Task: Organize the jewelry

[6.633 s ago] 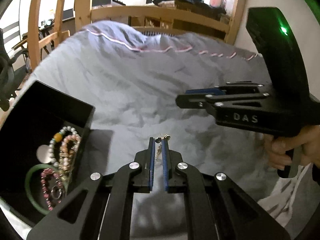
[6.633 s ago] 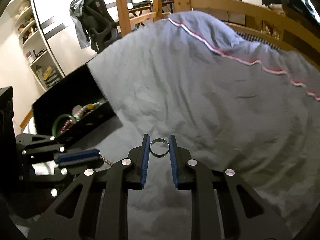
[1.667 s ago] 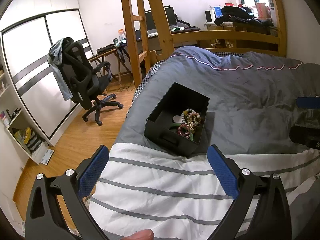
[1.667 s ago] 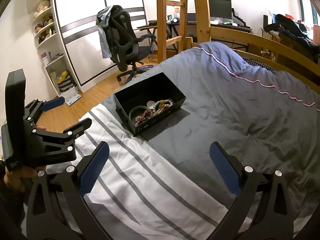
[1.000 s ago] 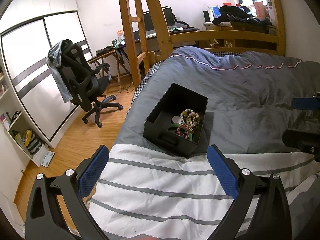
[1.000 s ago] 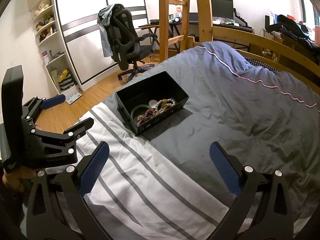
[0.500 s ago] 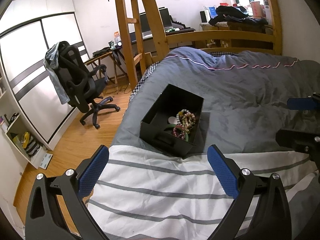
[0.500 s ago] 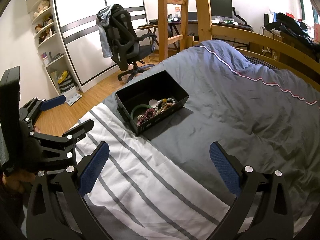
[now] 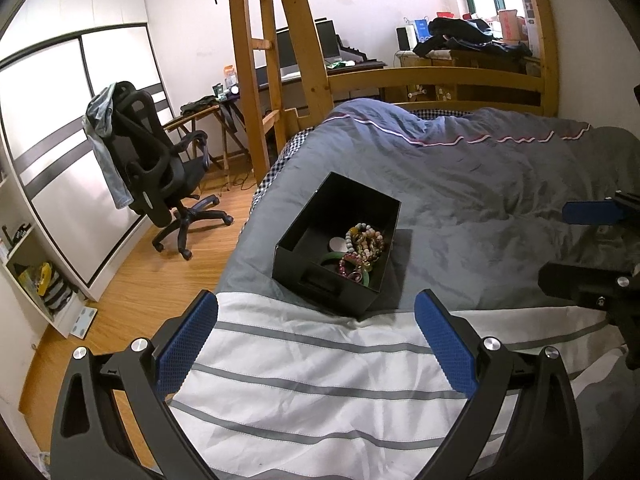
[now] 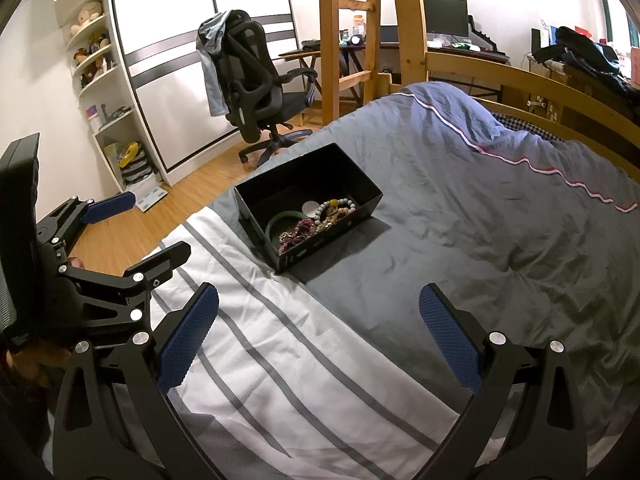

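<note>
A black open box (image 9: 308,232) stands on the grey bedcover, and it also shows in the right wrist view (image 10: 362,188). Inside lie beaded bracelets (image 9: 366,240), a green bangle (image 9: 332,258) and a white disc (image 9: 337,245); the bracelets also show in the right wrist view (image 10: 320,220). My left gripper (image 9: 316,344) is wide open and empty, held back from the box over the striped sheet. My right gripper (image 10: 318,334) is wide open and empty, also back from the box. Each gripper shows at the edge of the other's view.
A white sheet with grey stripes (image 9: 320,376) covers the near bed. A wooden ladder (image 9: 260,64) and bed frame stand behind. An office chair (image 9: 152,176) is on the wood floor at left, by white wardrobe doors (image 9: 60,160) and shelves (image 10: 104,92).
Both grippers, which earlier held a small chain and a ring close over the bed, are now open and empty. In the last second both views drifted slightly; the box stays put.
</note>
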Demonstrator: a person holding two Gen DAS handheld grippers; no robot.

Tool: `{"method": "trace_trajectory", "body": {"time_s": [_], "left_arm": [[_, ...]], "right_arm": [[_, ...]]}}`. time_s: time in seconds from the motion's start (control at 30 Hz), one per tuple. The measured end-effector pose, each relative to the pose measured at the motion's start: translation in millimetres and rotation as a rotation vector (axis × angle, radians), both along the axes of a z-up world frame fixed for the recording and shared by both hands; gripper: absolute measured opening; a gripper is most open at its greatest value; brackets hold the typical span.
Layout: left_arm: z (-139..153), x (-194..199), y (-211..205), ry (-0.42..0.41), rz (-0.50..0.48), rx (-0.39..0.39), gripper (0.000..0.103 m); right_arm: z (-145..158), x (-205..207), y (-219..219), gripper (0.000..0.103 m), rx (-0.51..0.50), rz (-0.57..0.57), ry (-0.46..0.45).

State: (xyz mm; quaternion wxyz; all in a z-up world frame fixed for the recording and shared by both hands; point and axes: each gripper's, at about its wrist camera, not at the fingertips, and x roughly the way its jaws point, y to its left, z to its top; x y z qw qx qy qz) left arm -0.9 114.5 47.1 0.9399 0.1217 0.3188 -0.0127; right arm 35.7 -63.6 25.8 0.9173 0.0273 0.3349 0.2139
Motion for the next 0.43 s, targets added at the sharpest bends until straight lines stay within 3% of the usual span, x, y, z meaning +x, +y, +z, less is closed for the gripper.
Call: {"method": "trace_trajectory", "body": {"time_s": [0.43], "left_arm": [[-0.9,1.8,-3.2,0.017,-0.001,0.029,0.097]], "right_arm": [[-0.3,0.9,-1.5,0.099,0.013,-0.003,0.008]]}}
